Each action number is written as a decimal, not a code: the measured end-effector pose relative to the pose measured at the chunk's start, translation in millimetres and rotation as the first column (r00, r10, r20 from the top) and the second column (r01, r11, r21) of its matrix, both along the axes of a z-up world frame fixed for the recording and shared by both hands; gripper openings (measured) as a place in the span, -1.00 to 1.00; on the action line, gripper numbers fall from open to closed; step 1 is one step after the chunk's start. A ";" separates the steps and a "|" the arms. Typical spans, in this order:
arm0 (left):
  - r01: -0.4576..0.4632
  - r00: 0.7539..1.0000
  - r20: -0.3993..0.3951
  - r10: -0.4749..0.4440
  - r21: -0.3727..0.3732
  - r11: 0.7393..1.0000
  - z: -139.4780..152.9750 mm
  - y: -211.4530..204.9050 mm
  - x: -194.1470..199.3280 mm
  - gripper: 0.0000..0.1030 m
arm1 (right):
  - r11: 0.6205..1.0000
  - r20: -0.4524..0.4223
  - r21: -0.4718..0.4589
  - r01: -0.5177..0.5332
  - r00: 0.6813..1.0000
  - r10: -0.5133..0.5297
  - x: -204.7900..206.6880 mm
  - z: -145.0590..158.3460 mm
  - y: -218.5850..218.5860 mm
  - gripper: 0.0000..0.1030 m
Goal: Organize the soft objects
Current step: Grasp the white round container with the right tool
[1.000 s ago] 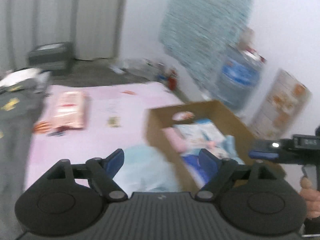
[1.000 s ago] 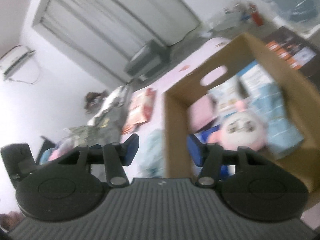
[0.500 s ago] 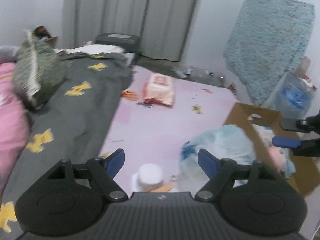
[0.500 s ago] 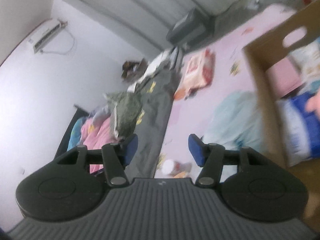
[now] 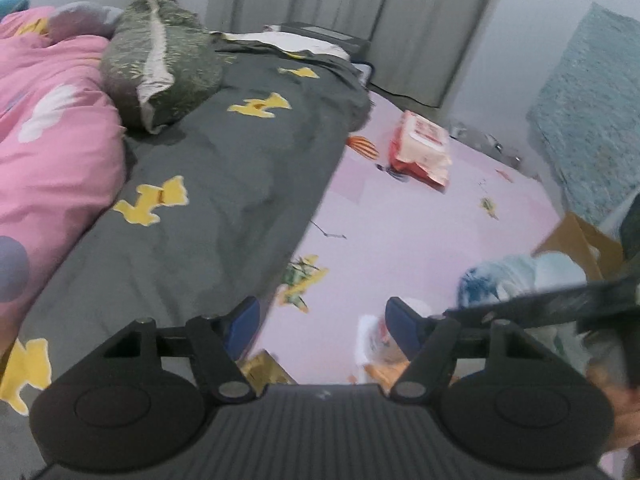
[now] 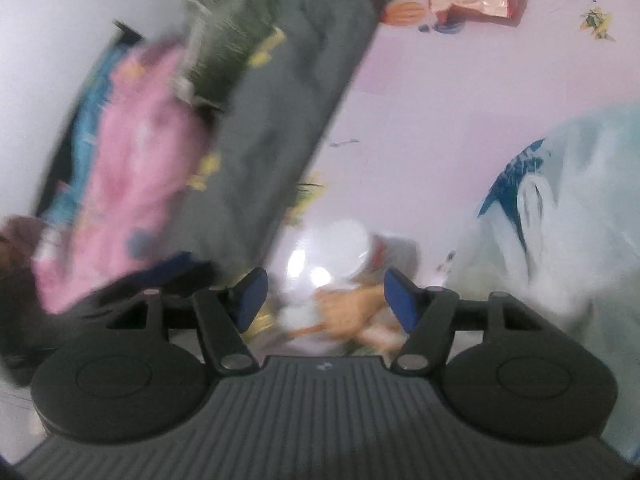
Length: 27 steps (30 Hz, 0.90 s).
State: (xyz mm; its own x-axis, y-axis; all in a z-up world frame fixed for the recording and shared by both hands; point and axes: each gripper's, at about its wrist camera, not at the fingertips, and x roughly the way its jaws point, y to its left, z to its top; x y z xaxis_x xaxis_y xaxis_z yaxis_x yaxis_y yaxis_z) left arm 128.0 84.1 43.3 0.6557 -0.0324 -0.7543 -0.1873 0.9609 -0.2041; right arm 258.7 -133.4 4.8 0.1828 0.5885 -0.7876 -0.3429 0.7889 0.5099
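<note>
A: Why are both grippers aimed low?

B: The white-capped packet [image 6: 340, 248] lies on the pink mat [image 5: 420, 232] beside the pale blue bag [image 6: 568, 208]. Right gripper [image 6: 322, 296] is opening over it, empty; left gripper [image 5: 322, 326] is closing on nothing. 1 cardboard box [image 5: 576, 236] waits nearby.

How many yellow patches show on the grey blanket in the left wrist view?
4: one yellow patch at the grey blanket's far end, one beside the green cushion, one mid-blanket, one at the lower-left edge. Folds may hide more.
</note>
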 end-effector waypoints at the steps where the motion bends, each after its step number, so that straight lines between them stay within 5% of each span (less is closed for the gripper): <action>1: -0.009 1.000 0.004 0.009 -0.005 1.000 0.5 3.7 1.2 0.37 | 0.999 0.030 -0.048 -0.020 0.999 0.021 0.9 -3.6 9.7 0.25; 6: -0.026 1.000 0.013 0.026 -0.009 1.000 -0.3 10.8 8.3 0.38 | 0.953 0.127 -0.263 -0.151 0.974 0.189 -9.5 -24.0 62.9 0.30; 9: -0.024 1.000 -0.003 0.024 -0.021 0.999 -7.1 11.4 12.4 0.38 | 0.917 0.167 -0.361 -0.170 0.956 0.242 -17.4 -36.1 78.0 0.14; 10: -0.023 1.000 -0.006 0.023 -0.029 0.999 -9.4 12.5 12.5 0.38 | 0.921 0.159 -0.348 -0.175 0.957 0.242 -18.6 -40.4 77.7 -0.05; 14: -0.033 0.999 -0.008 0.032 -0.045 0.998 -14.0 19.5 9.1 0.38 | 0.967 0.118 -0.240 -0.088 0.986 0.119 1.3 -43.1 59.4 -0.08; 17: -0.053 0.999 -0.001 0.053 -0.050 0.997 -13.1 27.7 8.0 0.38 | 1.000 -0.080 0.005 0.013 0.997 -0.013 37.3 -52.6 28.6 -0.07; 20: -0.066 0.998 0.003 0.066 -0.052 0.996 -11.4 33.3 8.5 0.38 | 0.963 -0.365 0.245 0.112 0.931 -0.015 64.8 -83.3 5.4 -0.05; 22: -0.066 0.998 0.005 0.067 -0.052 0.996 -10.6 34.1 8.8 0.38 | 0.951 -0.445 0.260 0.168 0.895 -0.036 72.8 -97.9 -1.9 0.00; 27: -0.038 0.999 0.004 0.038 -0.040 0.998 -12.6 26.7 10.2 0.38 | 0.984 -0.306 0.098 0.146 0.946 -0.109 76.9 -78.5 -7.6 0.14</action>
State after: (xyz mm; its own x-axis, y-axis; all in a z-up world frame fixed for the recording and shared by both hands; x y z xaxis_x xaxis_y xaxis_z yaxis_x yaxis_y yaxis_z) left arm 138.1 110.8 30.8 0.6606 -0.0372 -0.7498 -0.2223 0.9443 -0.2428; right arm 335.6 -141.0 -73.7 0.0295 0.6676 -0.7439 -0.0610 0.7440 0.6654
